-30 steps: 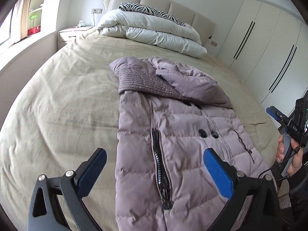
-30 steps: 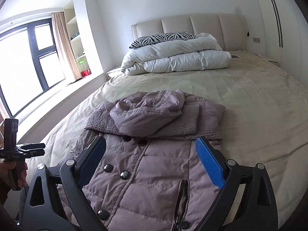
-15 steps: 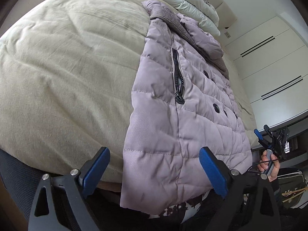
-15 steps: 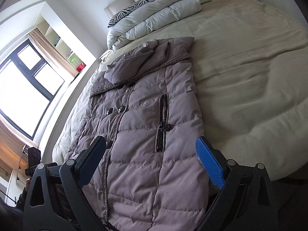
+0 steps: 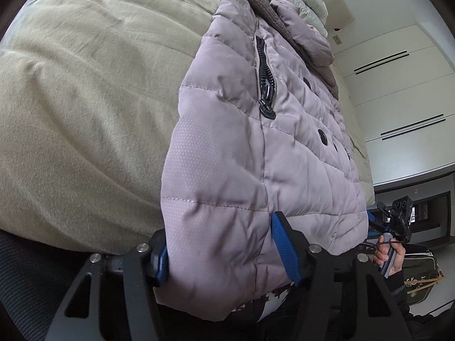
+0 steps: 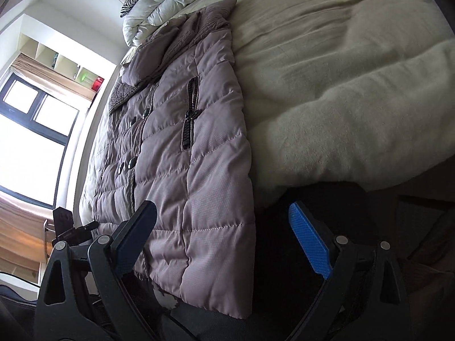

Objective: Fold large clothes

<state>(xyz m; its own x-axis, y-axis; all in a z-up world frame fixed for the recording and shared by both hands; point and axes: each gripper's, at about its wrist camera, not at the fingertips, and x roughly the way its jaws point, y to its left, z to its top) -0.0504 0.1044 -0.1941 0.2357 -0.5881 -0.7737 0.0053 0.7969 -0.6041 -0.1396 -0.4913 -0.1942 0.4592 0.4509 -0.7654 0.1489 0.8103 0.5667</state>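
Observation:
A mauve quilted jacket (image 5: 256, 153) lies buttoned along the beige bed (image 5: 71, 99), hood toward the headboard, its hem hanging over the near edge. My left gripper (image 5: 219, 233) has the hem's left corner between its blue pads; the jaws are closing and both pads touch the creased fabric. In the right wrist view the same jacket (image 6: 182, 142) fills the middle. My right gripper (image 6: 220, 207) stands open around the hem's right corner, its left finger over the fabric and its right finger (image 6: 310, 241) off the jacket's side, touching nothing.
A folded white duvet (image 6: 170, 2) and a zebra pillow (image 6: 136, 0) lie at the headboard. White wardrobes (image 5: 398, 91) stand on one side and a bright window (image 6: 31, 130) on the other. A hand (image 5: 392, 258) holds the other gripper. A bag (image 5: 421, 270) lies on the floor.
Both grippers dropped from above the bed to the jacket's hem at the near edge. The left jaws narrowed onto the hem's corner; the right gripper stayed wide open.

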